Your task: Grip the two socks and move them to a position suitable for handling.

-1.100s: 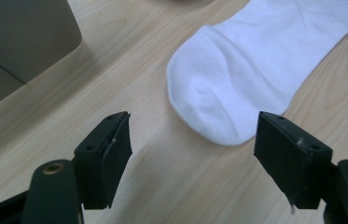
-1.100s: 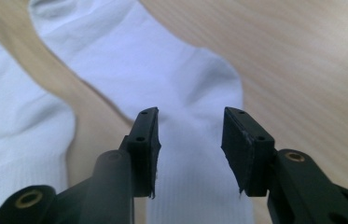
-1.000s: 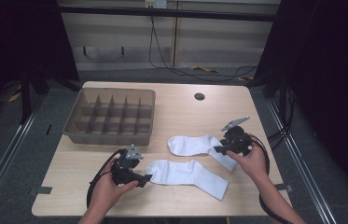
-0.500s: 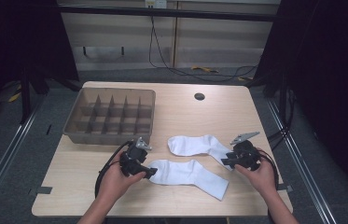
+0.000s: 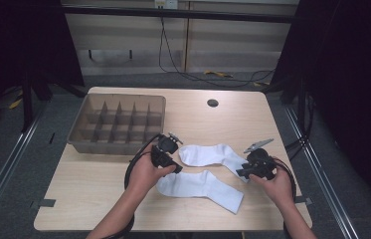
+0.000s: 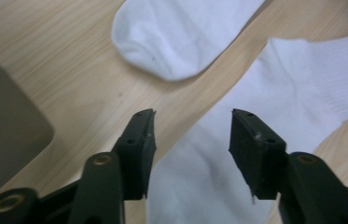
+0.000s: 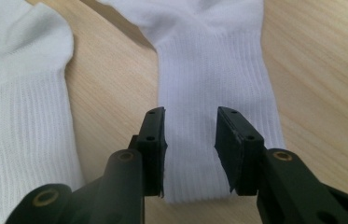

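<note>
- White cotton on pale wood: two ankle socks lie flat on my table, the far sock point(image 5: 208, 154) just beyond the near sock point(image 5: 200, 185), a thin strip of wood showing between them in the left gripper view.
- My left gripper point(image 6: 192, 128) hangs over the toe end of the near sock point(image 6: 237, 154), its jaws about half apart and just now closing in; the fabric lies below the gap and neither pad is pressing on it.
- My right gripper point(image 7: 190, 123) straddles the ribbed cuff of the far sock point(image 7: 213, 93), jaws partly apart on either side of the fabric, with the cuff's edge close under the pads; I cannot tell whether they touch it.
- From the high view, my left hand point(image 5: 145, 172) comes in from the bottom edge and angles toward the table's middle, holding its gripper point(image 5: 165, 152) at the socks' left ends.
- My right hand point(image 5: 275, 181) holds its gripper point(image 5: 255, 167) at the right, pointing inward.
- A grey divided tray point(image 5: 118, 122) sits behind my left gripper.
</note>
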A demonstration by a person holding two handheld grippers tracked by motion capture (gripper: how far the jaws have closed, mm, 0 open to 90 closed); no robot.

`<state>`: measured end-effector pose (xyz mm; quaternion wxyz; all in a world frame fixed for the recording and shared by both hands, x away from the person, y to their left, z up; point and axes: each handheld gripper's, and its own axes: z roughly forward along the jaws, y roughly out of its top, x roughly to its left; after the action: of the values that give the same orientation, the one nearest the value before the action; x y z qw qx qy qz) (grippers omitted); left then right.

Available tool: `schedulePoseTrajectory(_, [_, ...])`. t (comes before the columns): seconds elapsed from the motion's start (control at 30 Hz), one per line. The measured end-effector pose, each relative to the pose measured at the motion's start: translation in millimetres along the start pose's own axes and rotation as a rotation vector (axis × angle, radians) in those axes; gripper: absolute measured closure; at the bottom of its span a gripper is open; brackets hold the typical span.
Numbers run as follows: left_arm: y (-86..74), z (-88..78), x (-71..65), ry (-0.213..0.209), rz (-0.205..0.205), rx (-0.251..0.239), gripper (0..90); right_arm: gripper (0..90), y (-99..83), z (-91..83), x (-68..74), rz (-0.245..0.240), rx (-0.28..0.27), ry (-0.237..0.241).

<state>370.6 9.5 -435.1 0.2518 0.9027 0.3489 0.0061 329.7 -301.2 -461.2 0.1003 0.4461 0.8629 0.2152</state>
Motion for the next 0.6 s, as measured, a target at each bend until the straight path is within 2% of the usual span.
schedulePoseTrajectory(0.1, [7.8, 5.5, -0.2, 0.002, -0.011, 0.015, 56.8, 64.6, 0.8, 0.6, -2.3, 0.006, 0.015, -0.004])
schedulePoseTrajectory(0.13, [11.9, 6.9, 0.1, 0.010, -0.028, 0.017, 58.3, 66.0, 0.8, -0.2, -4.9, 0.018, 0.020, 0.004])
schedulePoseTrajectory(0.2, [24.7, 11.0, -0.4, 0.000, -0.053, -0.004, 61.7, 66.3, 0.7, -1.0, -5.8, 0.016, 0.018, 0.002])
schedulePoseTrajectory(0.27, [29.4, 12.6, -0.7, -0.001, -0.052, -0.007, 61.4, 66.6, 0.8, -1.1, -5.9, 0.010, 0.024, -0.001])
schedulePoseTrajectory(0.33, [38.5, 17.9, -1.8, 0.029, -0.032, -0.007, 62.3, 67.6, 1.0, -0.9, -7.6, 0.007, 0.024, 0.005])
schedulePoseTrajectory(0.37, [46.7, 25.4, -3.3, 0.047, -0.032, -0.022, 63.3, 68.7, 1.2, -0.6, -7.9, 0.016, 0.024, 0.007])
schedulePoseTrajectory(0.43, [54.1, 33.5, -5.0, 0.060, -0.003, -0.019, 63.5, 69.3, 1.8, 1.0, -6.9, 0.006, 0.039, 0.005])
schedulePoseTrajectory(0.5, [57.1, 38.5, -6.0, 0.067, 0.003, -0.015, 63.3, 68.6, 2.0, 2.8, -5.7, -0.008, 0.060, -0.006])
schedulePoseTrajectory(0.53, [61.2, 48.9, -8.6, 0.066, 0.027, 0.020, 63.6, 68.6, 1.8, 3.7, -5.5, -0.013, 0.066, -0.007])
schedulePoseTrajectory(0.57, [61.2, 48.9, -8.6, 0.066, 0.027, 0.020, 64.1, 68.6, 1.8, 3.7, -5.5, -0.013, 0.066, -0.007])
schedulePoseTrajectory(0.6, [62.7, 57.3, -10.2, 0.075, 0.018, 0.035, 65.5, 69.2, 1.3, 4.4, -5.8, -0.008, 0.069, -0.006])
